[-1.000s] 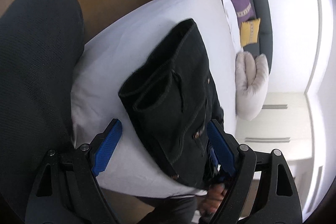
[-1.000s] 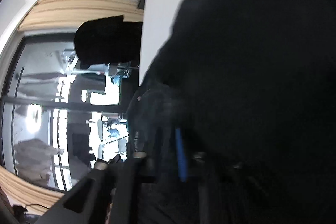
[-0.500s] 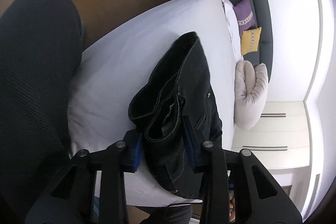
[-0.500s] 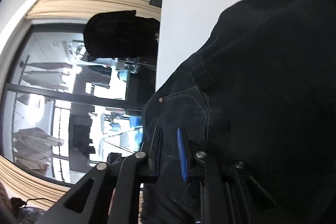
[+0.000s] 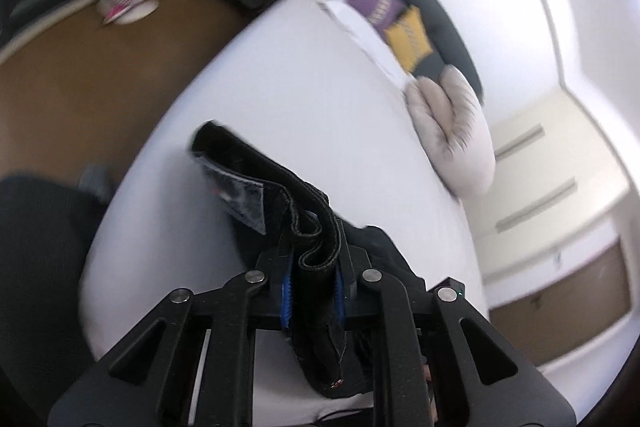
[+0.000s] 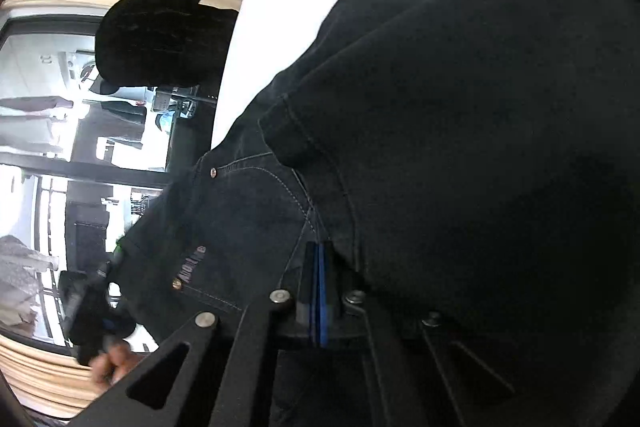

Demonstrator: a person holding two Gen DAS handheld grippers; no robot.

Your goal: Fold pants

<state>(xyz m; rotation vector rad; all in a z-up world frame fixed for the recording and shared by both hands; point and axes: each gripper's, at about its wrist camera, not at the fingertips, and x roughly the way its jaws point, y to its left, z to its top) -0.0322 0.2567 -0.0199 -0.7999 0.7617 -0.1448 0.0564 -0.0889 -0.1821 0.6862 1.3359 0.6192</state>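
Black denim pants [image 5: 276, 195] lie bunched on the white bed [image 5: 304, 83]. My left gripper [image 5: 313, 283] is shut on a thick folded edge of the pants, which stands up between its blue pads and is lifted off the sheet. In the right wrist view the pants [image 6: 460, 115] fill most of the frame, with a pocket rivet and stitching showing. My right gripper [image 6: 318, 291] is shut, its blue pads pressed together on a thin edge of the denim near the pocket seam.
A grey plush pillow [image 5: 452, 131] and purple and yellow cushions [image 5: 404, 27] lie at the bed's far side by a dark headboard. Brown floor [image 5: 100, 67] and a dark chair [image 5: 36, 251] lie left of the bed. A window [image 6: 60, 147] shows in the right wrist view.
My left gripper went from open around the pants to shut on their folded edge, and has lifted and swung it. My right gripper's pads closed fully on the denim.
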